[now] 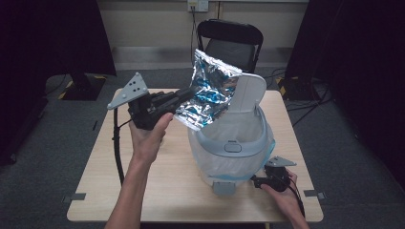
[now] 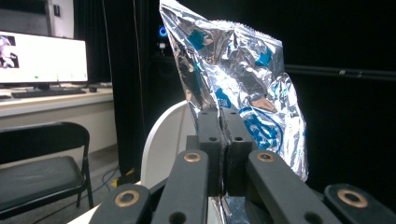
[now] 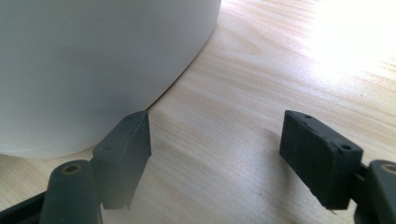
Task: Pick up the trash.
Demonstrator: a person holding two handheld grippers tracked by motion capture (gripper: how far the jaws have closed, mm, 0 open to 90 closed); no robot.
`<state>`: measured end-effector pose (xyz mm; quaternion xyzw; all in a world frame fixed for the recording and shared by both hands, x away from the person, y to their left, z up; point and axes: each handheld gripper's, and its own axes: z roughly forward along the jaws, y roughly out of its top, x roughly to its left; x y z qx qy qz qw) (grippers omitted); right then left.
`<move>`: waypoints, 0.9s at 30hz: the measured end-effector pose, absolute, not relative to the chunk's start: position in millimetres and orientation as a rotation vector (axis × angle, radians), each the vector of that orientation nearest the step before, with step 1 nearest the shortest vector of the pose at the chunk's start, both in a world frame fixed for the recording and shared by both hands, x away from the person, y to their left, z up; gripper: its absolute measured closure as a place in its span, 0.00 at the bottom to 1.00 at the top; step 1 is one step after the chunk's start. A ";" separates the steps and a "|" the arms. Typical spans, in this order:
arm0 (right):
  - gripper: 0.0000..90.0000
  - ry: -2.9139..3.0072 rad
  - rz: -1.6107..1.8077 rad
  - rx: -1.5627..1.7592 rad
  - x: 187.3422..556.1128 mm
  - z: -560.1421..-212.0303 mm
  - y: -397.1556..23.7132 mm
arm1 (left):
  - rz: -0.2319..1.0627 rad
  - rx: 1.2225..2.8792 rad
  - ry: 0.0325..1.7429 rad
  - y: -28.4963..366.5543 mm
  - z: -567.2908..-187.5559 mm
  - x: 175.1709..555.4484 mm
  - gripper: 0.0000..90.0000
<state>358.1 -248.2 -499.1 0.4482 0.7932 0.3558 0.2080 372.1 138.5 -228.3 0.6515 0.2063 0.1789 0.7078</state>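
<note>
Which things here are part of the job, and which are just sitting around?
Part of the job, as far as I can judge:
- left gripper, shut on the foil bag
- white bin, lid up, lined with a bag
- right gripper, open beside the bin's base

Just around:
- black chair
- monitor
- wooden table

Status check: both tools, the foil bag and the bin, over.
Left tool shut on foil bag, held above open bin. Right tool open, low on table beside bin base. Lid up; nothing blocking.
</note>
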 end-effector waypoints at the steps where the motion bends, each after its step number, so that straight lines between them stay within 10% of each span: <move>1: 0.26 2.208 0.991 1.248 358.1 -499.1 -248.2 | 0.393 1.451 0.452 134.6 -227.4 373.8 0.99; 27: 0.26 2.209 0.996 1.251 358.0 -499.0 -248.2 | 0.416 1.541 0.383 79.2 -234.9 395.5 0.91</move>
